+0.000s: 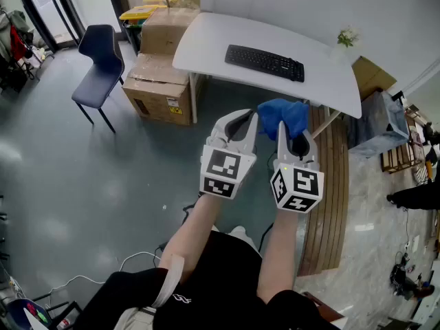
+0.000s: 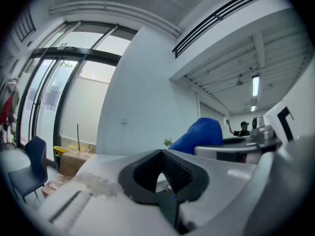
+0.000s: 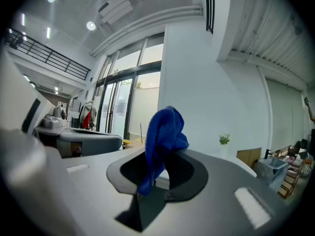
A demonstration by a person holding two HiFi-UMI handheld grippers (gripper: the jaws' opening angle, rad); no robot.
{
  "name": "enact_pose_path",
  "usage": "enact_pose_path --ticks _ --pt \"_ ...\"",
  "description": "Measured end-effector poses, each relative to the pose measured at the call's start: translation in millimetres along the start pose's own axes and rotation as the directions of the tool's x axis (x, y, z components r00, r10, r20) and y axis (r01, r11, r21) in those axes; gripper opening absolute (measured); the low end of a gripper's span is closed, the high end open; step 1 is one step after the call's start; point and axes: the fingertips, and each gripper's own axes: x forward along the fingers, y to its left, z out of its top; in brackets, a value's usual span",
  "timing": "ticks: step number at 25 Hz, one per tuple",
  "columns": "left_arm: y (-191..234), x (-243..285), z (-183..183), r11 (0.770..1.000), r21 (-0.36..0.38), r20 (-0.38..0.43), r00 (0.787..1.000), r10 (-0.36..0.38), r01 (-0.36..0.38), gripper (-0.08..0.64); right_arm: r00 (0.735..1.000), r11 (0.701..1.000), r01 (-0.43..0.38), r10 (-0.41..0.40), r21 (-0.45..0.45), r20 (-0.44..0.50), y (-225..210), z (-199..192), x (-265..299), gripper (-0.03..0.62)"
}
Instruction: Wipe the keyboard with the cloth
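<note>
In the head view, the left hand-held gripper [image 1: 235, 124] and the right hand-held gripper [image 1: 291, 130] were held side by side at the centre of the frame, above the floor and short of the white surface [image 1: 206, 40]. The blue cloth [image 1: 283, 114] bunched at the tip of the right one, between the two. The black keyboard [image 1: 265, 62] lay on the surface in the upper middle, well apart from the cloth, with a small plant [image 1: 347, 38] near the surface's upper right end. A blue chair [image 1: 100, 64] and cardboard boxes [image 1: 158, 81] stood at the upper left.

In the left gripper view, the jaws were together with nothing between them, and the cloth showed as a blue mound right of centre.

In the right gripper view, the jaws were clamped on the cloth, which rose in a fold above them at the centre.
</note>
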Motion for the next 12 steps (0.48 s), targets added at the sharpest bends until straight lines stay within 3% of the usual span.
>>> enact_pose_path --ticks 12 --pt "33.7 5.4 4.1 1.0 -0.014 0.014 1.0 -0.005 0.005 -0.003 1.0 1.0 -0.004 0.004 0.006 0.024 19.2 6.7 26.0 0.086"
